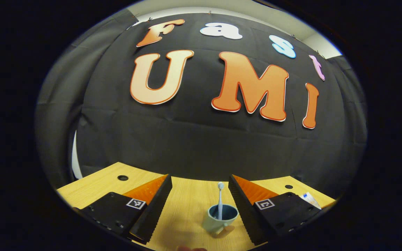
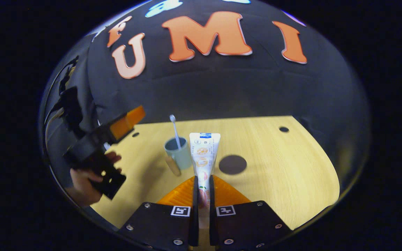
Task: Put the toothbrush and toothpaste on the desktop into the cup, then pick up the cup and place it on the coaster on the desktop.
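Toothpaste point(image 2: 203, 153) clamped in right claw point(image 2: 201, 184).

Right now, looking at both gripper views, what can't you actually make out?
- Toothbrush: its lower handle is hidden inside the cup in the left gripper view.
- Toothpaste: in the right gripper view its lower end is covered by the right gripper, shut on it; the label print is too small to read.
- Cup's far side: hidden behind the toothpaste in the right gripper view.
- Coaster: just a flat dark disc, no texture visible.
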Tool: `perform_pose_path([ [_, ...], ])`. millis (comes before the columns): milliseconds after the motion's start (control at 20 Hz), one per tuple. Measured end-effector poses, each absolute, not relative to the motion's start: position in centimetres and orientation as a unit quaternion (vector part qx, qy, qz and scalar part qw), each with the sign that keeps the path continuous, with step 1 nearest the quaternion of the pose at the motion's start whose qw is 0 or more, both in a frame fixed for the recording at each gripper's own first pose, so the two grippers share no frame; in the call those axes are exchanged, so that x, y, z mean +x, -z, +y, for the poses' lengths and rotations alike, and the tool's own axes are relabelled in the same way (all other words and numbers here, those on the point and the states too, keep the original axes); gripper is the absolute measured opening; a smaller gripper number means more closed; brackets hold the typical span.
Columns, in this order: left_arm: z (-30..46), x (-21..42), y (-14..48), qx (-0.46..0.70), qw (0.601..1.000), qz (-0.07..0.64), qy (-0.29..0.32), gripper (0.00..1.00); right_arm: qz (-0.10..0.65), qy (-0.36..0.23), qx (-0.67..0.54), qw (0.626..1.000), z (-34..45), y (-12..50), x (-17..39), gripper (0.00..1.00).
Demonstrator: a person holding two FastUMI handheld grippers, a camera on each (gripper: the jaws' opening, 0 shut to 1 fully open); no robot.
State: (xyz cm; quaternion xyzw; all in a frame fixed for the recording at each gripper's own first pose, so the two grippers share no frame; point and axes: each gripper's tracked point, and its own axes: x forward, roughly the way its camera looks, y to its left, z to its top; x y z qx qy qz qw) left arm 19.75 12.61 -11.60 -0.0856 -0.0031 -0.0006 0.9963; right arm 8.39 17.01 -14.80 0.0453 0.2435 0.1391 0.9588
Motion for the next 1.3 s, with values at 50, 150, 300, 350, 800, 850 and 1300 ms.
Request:
perform_pose_path([
  [50, 13.5, 18.6, 11.9, -0.084, 0.996, 0.005, -0.009, 0.97, 0.213, -0.154, 0.043, 0.964, 18.9, 13.6, 10.5, 0.12],
  [150, 15.6, 16.8, 12.2, -0.077, 0.997, 0.017, -0.026, 0.97, 0.155, -0.185, 0.036, 0.97, 22.5, 11.6, 14.0, 0.12],
  [300, 17.4, 14.7, 12.6, -0.081, 0.995, 0.047, -0.038, 0.98, 0.082, -0.212, 0.035, 0.973, 26.9, 10.4, 17.6, 0.12],
  [350, 17.8, 14.1, 12.3, -0.081, 0.995, 0.05, -0.039, 0.97, 0.058, -0.215, 0.036, 0.974, 28.1, 10.0, 18.8, 0.12],
  [800, 20.5, 14.6, 12.2, -0.051, 0.995, 0.067, -0.048, 0.97, -0.022, -0.206, 0.015, 0.978, 31.9, 12.5, 25.4, 0.12],
  [850, 20.6, 14.8, 12.1, -0.05, 0.995, 0.067, -0.048, 0.97, -0.016, -0.203, 0.019, 0.979, 31.9, 13.0, 25.8, 0.12],
  [1300, 19.9, 15.7, 12.0, -0.055, 0.995, 0.072, -0.048, 0.97, 0.013, -0.2, 0.031, 0.979, 30.8, 16.2, 25.4, 0.3],
])
